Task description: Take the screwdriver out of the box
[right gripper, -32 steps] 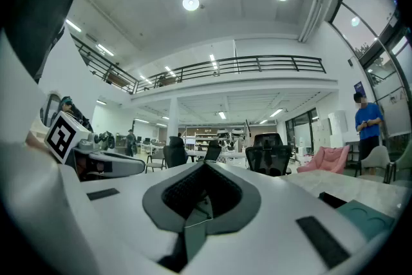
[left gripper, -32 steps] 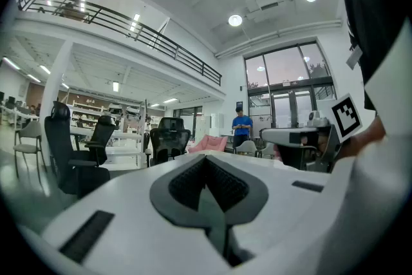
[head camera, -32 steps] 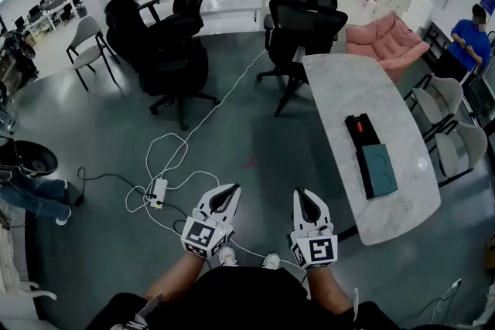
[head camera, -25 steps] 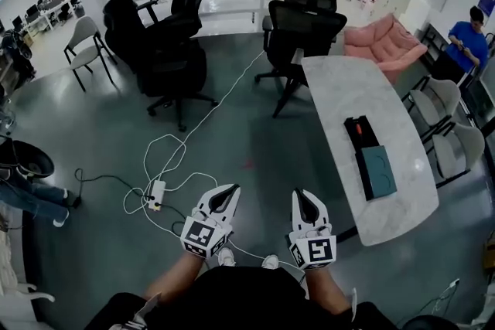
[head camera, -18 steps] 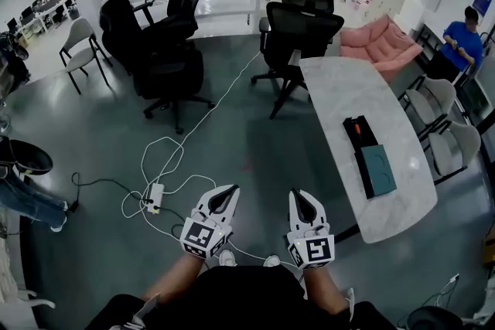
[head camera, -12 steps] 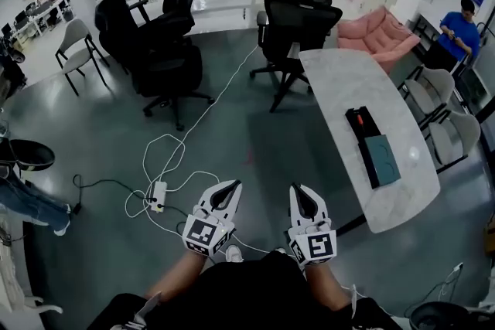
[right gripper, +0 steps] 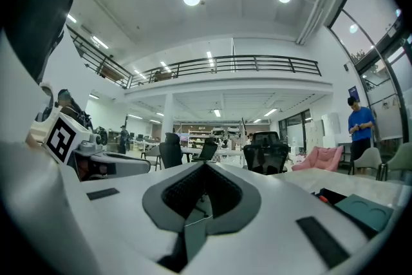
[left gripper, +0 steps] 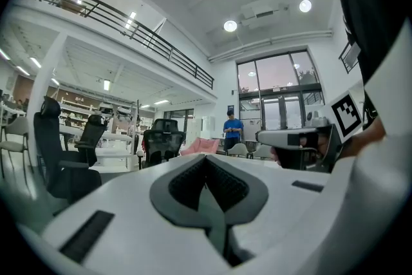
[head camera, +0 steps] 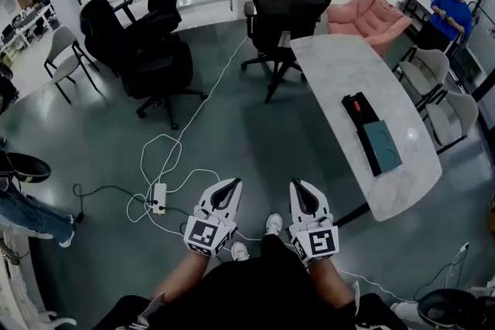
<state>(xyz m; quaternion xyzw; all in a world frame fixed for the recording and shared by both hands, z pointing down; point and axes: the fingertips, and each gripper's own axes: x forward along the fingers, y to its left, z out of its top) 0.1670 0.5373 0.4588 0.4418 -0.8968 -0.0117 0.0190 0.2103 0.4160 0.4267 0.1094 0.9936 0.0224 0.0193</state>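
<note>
Head view is showing both grippers hanging level above the grey floor (head camera: 85,143), well apart from the white table (head camera: 332,62). The left gripper (head camera: 230,183) and right gripper (head camera: 298,184) are each keeping their jaws pressed together, gripping nothing. Over on that table the black box (head camera: 363,113) is lying open beside its teal lid (head camera: 380,148), and the orange-handled screwdriver (head camera: 354,103) is resting inside the box.

Pale marble table (head camera: 332,67), open black box (head camera: 361,112), teal lid (head camera: 382,146) adjoining
</note>
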